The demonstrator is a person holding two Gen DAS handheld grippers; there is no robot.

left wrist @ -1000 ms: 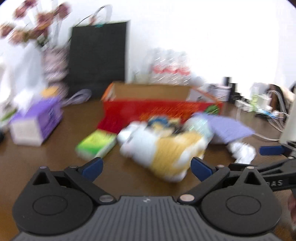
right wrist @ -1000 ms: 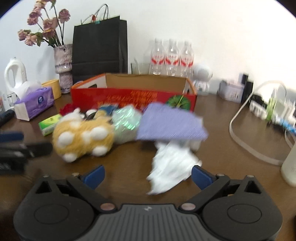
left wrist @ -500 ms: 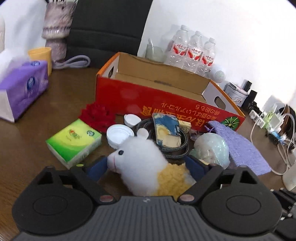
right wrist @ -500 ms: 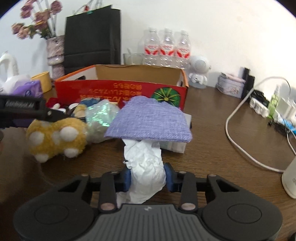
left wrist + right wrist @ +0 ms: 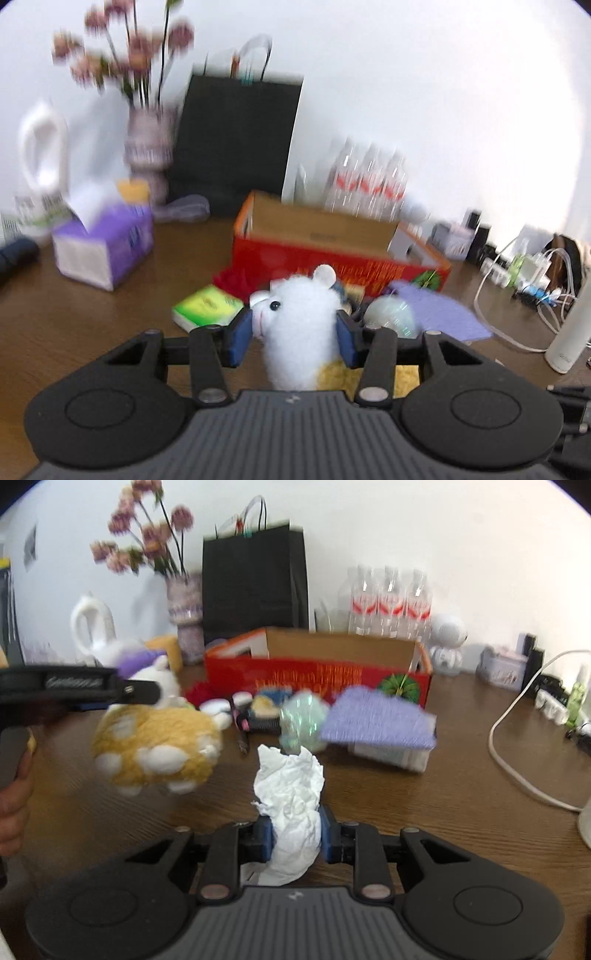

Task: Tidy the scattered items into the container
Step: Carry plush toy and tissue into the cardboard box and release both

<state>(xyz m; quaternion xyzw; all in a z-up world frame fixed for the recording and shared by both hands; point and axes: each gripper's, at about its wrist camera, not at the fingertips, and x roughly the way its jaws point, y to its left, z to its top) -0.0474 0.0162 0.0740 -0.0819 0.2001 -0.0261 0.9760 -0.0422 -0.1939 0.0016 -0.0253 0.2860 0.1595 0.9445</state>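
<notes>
A white and yellow plush animal [image 5: 299, 328] sits between the blue pads of my left gripper [image 5: 293, 334], whose jaws are closing on it; the right wrist view shows the plush animal [image 5: 159, 746] lifted off the table under that gripper. My right gripper [image 5: 295, 834] is closing its jaws on a crumpled white paper [image 5: 291, 801] that stands up from between its pads. The red cardboard box [image 5: 317, 672] stands open behind, also in the left wrist view as the red box [image 5: 332, 254]. In front of it lie a purple cloth [image 5: 380, 720], a greenish crumpled wrap [image 5: 301, 720] and small lids.
A purple tissue box [image 5: 103, 243], a green packet [image 5: 207, 306] and a red flower [image 5: 232, 280] lie left of the box. A vase with flowers [image 5: 184, 616], a black bag [image 5: 255, 579] and water bottles [image 5: 388, 598] line the wall. White cables [image 5: 517, 746] run at the right.
My left gripper's jaws closed in on the plush animal and raised it off the table. My right gripper went from open to closed on the crumpled paper and lifted slightly.
</notes>
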